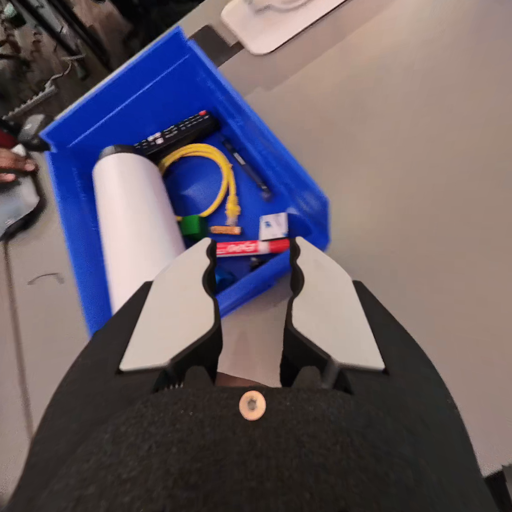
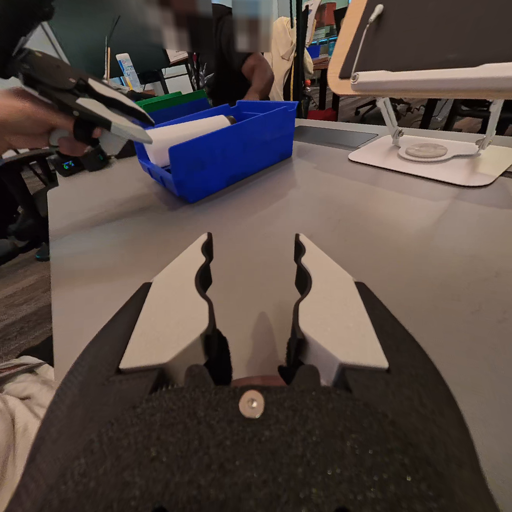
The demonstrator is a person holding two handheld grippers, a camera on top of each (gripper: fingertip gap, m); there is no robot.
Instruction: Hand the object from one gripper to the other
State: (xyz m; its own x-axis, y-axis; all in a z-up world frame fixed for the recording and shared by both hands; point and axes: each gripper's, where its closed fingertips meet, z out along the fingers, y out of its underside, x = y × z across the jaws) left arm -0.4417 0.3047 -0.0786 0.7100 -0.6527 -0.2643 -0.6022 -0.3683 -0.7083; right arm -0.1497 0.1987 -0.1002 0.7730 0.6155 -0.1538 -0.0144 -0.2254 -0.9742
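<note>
A blue bin (image 1: 133, 110) on the grey table holds a white bottle (image 1: 130, 221), a black remote (image 1: 180, 133), a yellow cable (image 1: 219, 171), a black pen (image 1: 246, 169), a green block (image 1: 194, 225), a white card (image 1: 273, 225) and a red marker (image 1: 249, 248). My left gripper (image 1: 252, 246) is open and hovers above the bin's near end, with the red marker seen between its fingertips. My right gripper (image 2: 253, 243) is open and empty, low over the bare table (image 2: 360, 249). The right wrist view also shows the bin (image 2: 235, 158), the bottle (image 2: 188, 133) and the left gripper (image 2: 144, 130) over them.
A white stand (image 2: 432, 163) carrying a tilted board (image 2: 429, 41) is at the table's far right; its base shows in the left wrist view (image 1: 271, 25). A person (image 2: 249, 77) and chairs are behind the table. The table's left edge (image 2: 50, 221) drops to the floor. Some 30 cm of space lies between my two pairs of fingers.
</note>
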